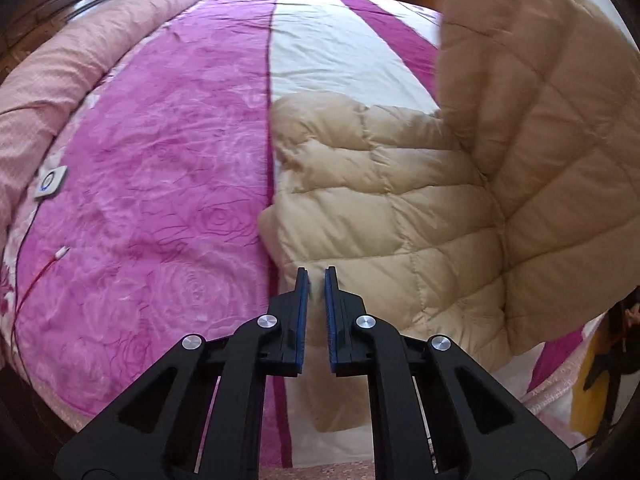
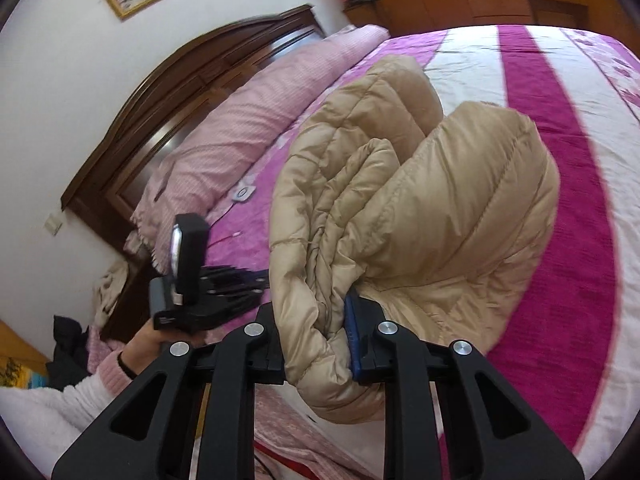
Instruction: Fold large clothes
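gripping a bunched edge of the tan puffer jacket (image 2: 400,216), the right gripper (image 2: 320,344) holds it raised above the striped bedspread (image 2: 560,184) so it can fold over. the left gripper (image 1: 316,280) is clenched on thin jacket fabric, pinning the part lying on that bedspread.
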A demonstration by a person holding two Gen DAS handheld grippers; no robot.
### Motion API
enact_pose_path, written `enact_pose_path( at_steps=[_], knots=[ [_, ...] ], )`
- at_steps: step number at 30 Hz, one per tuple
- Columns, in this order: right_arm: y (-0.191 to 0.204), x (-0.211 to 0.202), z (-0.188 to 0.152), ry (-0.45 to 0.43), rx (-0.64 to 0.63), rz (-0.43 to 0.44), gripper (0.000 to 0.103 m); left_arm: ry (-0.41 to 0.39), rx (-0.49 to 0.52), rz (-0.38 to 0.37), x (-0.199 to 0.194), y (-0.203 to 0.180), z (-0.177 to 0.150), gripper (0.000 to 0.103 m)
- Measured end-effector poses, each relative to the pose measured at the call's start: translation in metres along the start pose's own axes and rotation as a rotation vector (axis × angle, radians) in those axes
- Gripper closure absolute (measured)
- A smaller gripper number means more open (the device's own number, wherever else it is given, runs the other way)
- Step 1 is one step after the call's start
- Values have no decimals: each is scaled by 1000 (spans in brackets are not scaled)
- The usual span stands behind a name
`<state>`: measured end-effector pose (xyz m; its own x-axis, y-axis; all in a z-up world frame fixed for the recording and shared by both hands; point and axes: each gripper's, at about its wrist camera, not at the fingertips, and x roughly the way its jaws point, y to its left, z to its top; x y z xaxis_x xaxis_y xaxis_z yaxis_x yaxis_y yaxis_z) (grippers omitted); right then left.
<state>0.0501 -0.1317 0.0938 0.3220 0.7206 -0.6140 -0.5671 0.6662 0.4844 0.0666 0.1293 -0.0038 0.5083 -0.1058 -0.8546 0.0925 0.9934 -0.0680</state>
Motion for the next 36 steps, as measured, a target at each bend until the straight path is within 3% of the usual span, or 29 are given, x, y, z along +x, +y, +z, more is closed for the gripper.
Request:
enact_pose_path(
  at_steps=[9,17,22,27,31,36],
  knots=[
    [40,81,2,126,-75,13,81,17,2,-10,10,7,4,95],
    [44,143,-14,245,-53,7,81,25,-75,38,2,45,-9,95],
    [41,171,-25,269,-43,6,81,21,-104,54,-6,63,-17,95],
    [48,165,-25,241,-68,-22,71,-12,-113,48,-26,67,-16,95],
    [61,146,-23,194,-79,-21,46,-50,-91,26,-45,60,-7,94],
    [72,109,-20,108,-97,-34,44,-87,-71,-32,-62,43,10,93]
  ],
)
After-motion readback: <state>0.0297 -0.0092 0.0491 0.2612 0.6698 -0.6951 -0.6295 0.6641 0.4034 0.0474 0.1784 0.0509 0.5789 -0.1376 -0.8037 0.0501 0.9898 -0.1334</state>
